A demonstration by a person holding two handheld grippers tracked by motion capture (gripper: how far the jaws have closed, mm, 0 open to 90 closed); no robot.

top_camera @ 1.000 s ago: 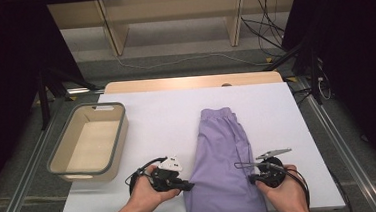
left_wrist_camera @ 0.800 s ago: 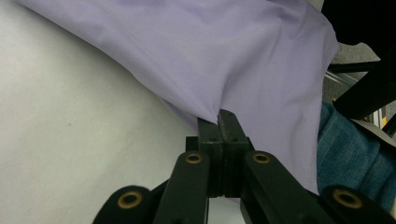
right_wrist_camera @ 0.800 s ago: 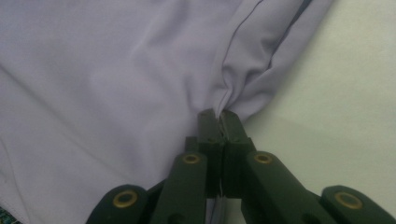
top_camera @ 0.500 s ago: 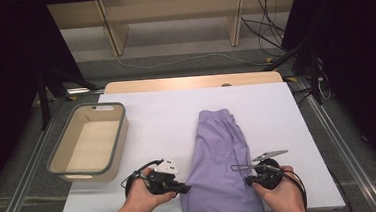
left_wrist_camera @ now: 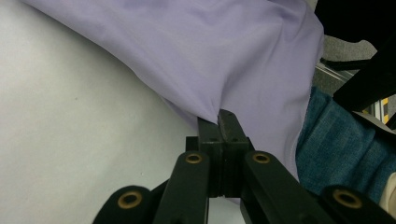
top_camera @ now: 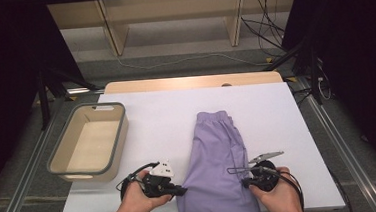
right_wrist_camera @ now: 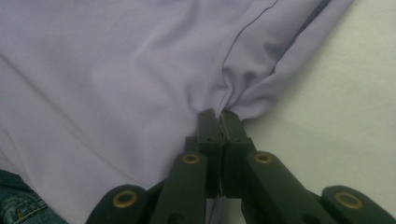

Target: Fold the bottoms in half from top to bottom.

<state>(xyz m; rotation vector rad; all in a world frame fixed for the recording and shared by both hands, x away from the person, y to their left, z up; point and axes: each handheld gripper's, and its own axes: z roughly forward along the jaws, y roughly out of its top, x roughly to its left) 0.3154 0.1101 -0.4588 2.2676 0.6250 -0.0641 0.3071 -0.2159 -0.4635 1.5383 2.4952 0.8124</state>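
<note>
A lilac pair of trousers (top_camera: 218,154) lies lengthwise on the white table (top_camera: 157,123), waistband at the far end, lower part hanging over the near edge. My left gripper (top_camera: 182,190) is shut on the trousers' left edge near the front; the left gripper view shows the cloth (left_wrist_camera: 224,56) bunched at my pinched jaws (left_wrist_camera: 219,117). On the right edge my right gripper (top_camera: 243,182) is shut too, with folds of the cloth (right_wrist_camera: 140,70) gathered at its jaw tips (right_wrist_camera: 217,116).
A beige bin with a grey rim (top_camera: 59,156) stands empty at the table's left side. Wooden shelving legs (top_camera: 113,31) and cables (top_camera: 266,35) lie beyond the far edge. Blue denim of the person's clothing (left_wrist_camera: 341,149) is close under the table's near edge.
Both hands and the trousers' lower part have shifted slightly toward the near edge; the grips stay the same.
</note>
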